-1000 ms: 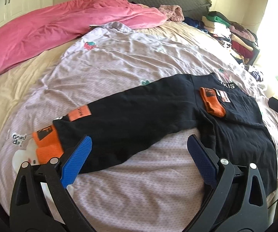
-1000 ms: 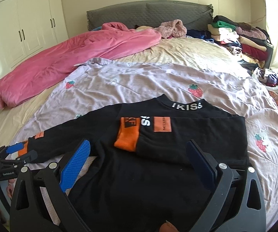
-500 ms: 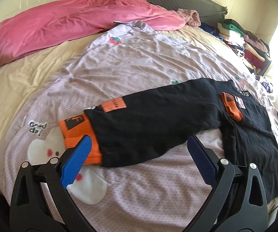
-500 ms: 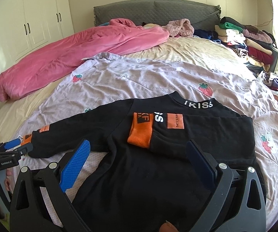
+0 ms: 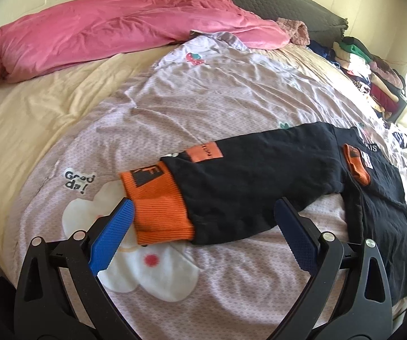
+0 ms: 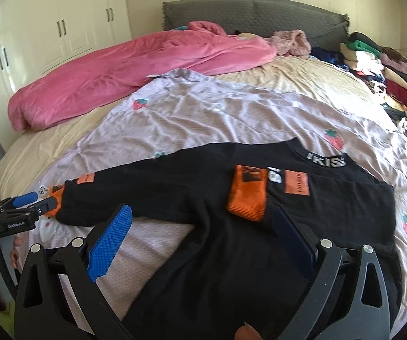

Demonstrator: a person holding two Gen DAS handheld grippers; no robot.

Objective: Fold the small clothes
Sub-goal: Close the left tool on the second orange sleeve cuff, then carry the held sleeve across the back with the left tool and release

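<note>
Here your left gripper hangs with fingers spread wide at the orange cuff of the black sweatshirt, which lies flat on the lilac quilt on the bed. Your right gripper hovers released over the sweatshirt's body, the other sleeve folded across the chest.

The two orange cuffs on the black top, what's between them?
Only the top's own black cloth: the outstretched sleeve runs from the far cuff to the folded-in cuff. The right wrist view shows it.
</note>
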